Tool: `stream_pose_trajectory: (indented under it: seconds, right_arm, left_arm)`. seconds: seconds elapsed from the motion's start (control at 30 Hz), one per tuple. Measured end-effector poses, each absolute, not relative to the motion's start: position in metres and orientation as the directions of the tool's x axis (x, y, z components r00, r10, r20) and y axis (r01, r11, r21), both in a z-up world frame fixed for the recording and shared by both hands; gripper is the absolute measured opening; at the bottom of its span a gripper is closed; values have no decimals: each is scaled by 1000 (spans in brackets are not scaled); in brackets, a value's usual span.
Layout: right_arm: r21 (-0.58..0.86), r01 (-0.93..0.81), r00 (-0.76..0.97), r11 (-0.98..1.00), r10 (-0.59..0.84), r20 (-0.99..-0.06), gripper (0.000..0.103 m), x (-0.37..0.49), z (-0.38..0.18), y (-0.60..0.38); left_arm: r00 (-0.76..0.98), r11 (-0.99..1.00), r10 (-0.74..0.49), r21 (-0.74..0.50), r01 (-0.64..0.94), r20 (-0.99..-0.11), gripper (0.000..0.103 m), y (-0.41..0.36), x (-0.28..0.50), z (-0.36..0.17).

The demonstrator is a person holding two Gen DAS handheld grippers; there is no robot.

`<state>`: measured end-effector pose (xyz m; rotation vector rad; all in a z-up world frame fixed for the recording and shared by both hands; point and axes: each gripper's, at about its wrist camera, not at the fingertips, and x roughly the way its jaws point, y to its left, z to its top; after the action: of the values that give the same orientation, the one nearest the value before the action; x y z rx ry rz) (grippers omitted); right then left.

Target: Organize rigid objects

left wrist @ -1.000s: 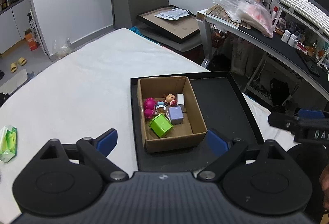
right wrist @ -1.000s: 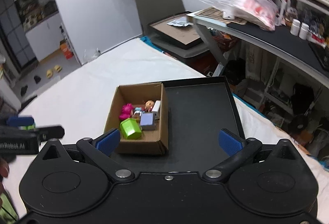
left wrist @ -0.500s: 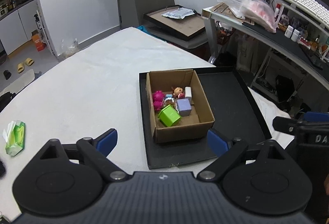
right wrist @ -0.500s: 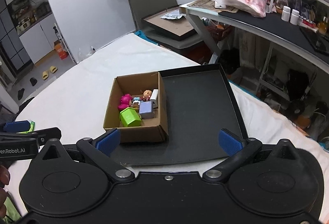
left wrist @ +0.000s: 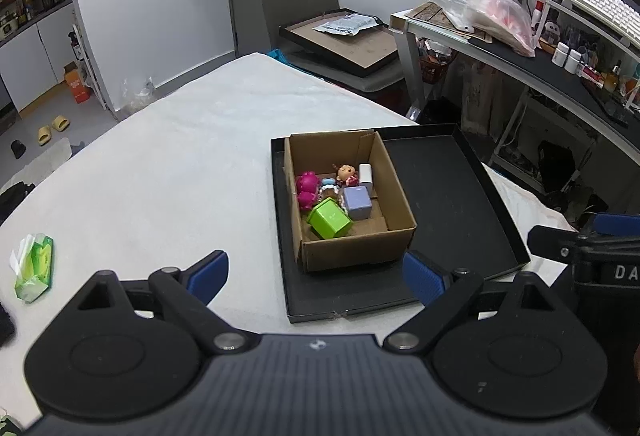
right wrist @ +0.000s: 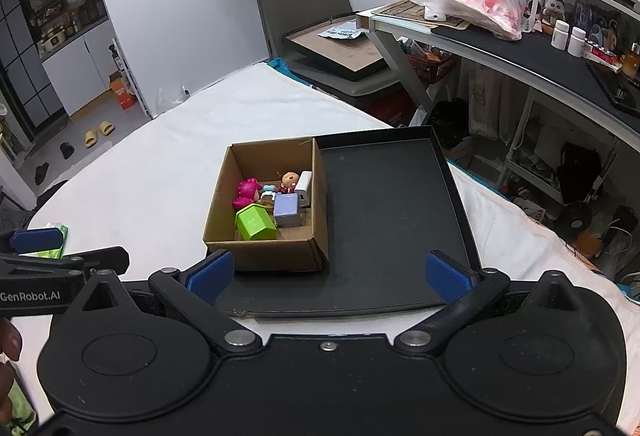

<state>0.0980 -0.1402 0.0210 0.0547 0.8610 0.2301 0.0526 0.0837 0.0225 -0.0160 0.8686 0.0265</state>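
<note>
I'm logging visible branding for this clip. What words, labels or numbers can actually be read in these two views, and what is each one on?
"GenRobot.AI": white lettering on the left gripper body, seen at the left edge of the right wrist view.
"DA": white letters, cut off by the frame edge, on the right gripper body in the left wrist view.
Green box in the cardboard box: small pale mark, unreadable.
Printed packet on the framed board: blurred.
Orange carton on the floor: blurred.
</note>
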Motion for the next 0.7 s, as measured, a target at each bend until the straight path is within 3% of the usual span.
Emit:
stream_pose_trajectory:
  seconds: [0.7]
  right_arm:
    - [150,-190,617,970,237,-751,103,100,16,-141]
  left_arm:
    - [647,1000,23,10,-24,-763,93,75,52,24]
